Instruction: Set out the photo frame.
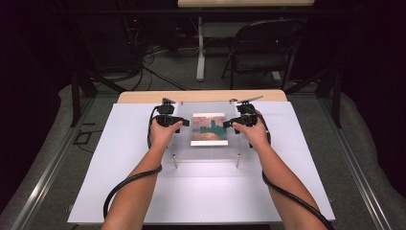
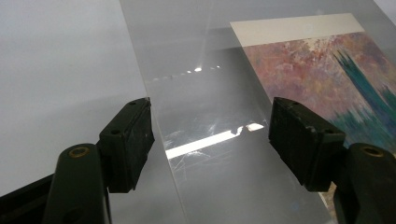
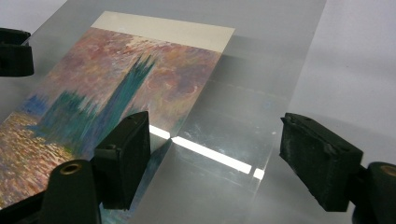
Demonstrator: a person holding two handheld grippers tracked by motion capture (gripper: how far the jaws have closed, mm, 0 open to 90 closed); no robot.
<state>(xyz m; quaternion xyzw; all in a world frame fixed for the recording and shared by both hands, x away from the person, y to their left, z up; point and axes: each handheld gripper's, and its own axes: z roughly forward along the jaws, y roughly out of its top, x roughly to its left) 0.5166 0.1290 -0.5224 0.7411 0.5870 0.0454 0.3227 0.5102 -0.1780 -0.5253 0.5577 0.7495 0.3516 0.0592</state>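
Note:
A clear acrylic sheet point(image 1: 206, 153) rests on short metal posts above a white board point(image 1: 201, 191). Under it lies a painting print point(image 1: 209, 129) in pinks, orange and teal. My left gripper point(image 1: 179, 122) is at the sheet's left edge and my right gripper point(image 1: 230, 123) at its right edge. In the left gripper view the left gripper point(image 2: 210, 126) stands open, its jaws straddling the edge of the sheet point(image 2: 201, 56) beside the print point(image 2: 327, 70). In the right gripper view the right gripper point(image 3: 215, 149) is open over the sheet point(image 3: 261, 70), with the print point(image 3: 116, 79) to its left. Neither pair of pads presses on anything.
The white board covers a wooden table point(image 1: 201, 96). Metal posts point(image 1: 175, 160) hold up the sheet's corners. A folding chair point(image 1: 261, 48) and cables lie on the floor beyond the table. A jaw of the left gripper point(image 3: 14, 51) shows across the print.

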